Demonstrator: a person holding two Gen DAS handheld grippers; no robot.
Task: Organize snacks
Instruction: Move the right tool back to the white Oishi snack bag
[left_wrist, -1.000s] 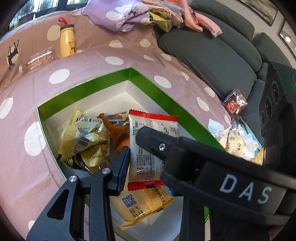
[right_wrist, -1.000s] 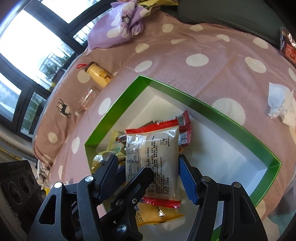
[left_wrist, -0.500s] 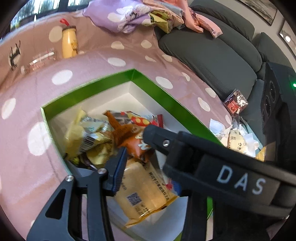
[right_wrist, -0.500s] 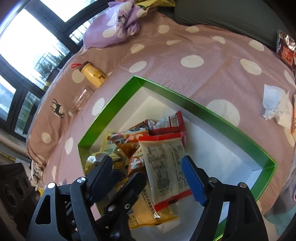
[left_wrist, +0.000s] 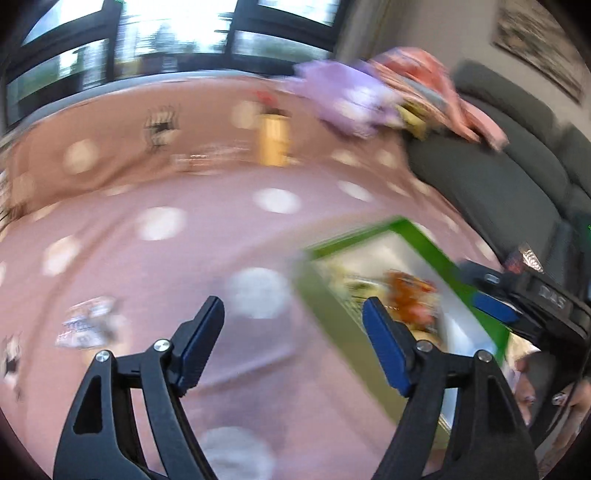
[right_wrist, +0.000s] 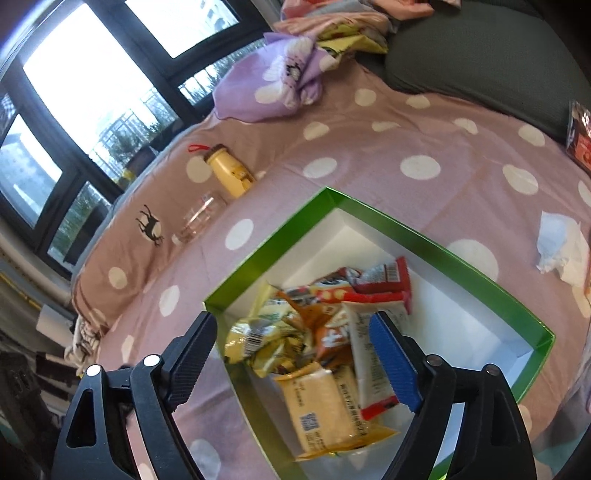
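Left wrist view: this picture is very blurry. The left gripper (left_wrist: 293, 325) has its jaws opening, and nothing is between them. Under it is the pink spotty cloth (left_wrist: 207, 236), not the box. The green box (left_wrist: 332, 325) sits off to the right side, with snacks inside it. A small snack packet (left_wrist: 86, 325) lies on the cloth near the left edge of the picture, well apart from the box. It is too blurry to read. I think this packet is the next one to get. To do it well, go to it slowly, keep the jaws wide, come down over its middle, and only then squeeze. Do not pinch the cloth with it.

Right wrist view: this picture is clear. The right gripper (right_wrist: 293, 345) hangs over the near corner of the box, and its jaws are opening too. Nothing is held between them. The white packet with red ends (right_wrist: 373, 354) lies in the box, leaning on the pile, just beside the blue pad. A yellow packet (right_wrist: 325, 410) lies at the near end of the box. Crinkly yellow wrappers (right_wrist: 266, 339) and an orange packet (right_wrist: 325, 317) fill the left corner. The right half of the box is bare white. A good next move, I think, is to lift this gripper up and away without bumping the green wall, and put new snacks in the bare half so the pile does not spill
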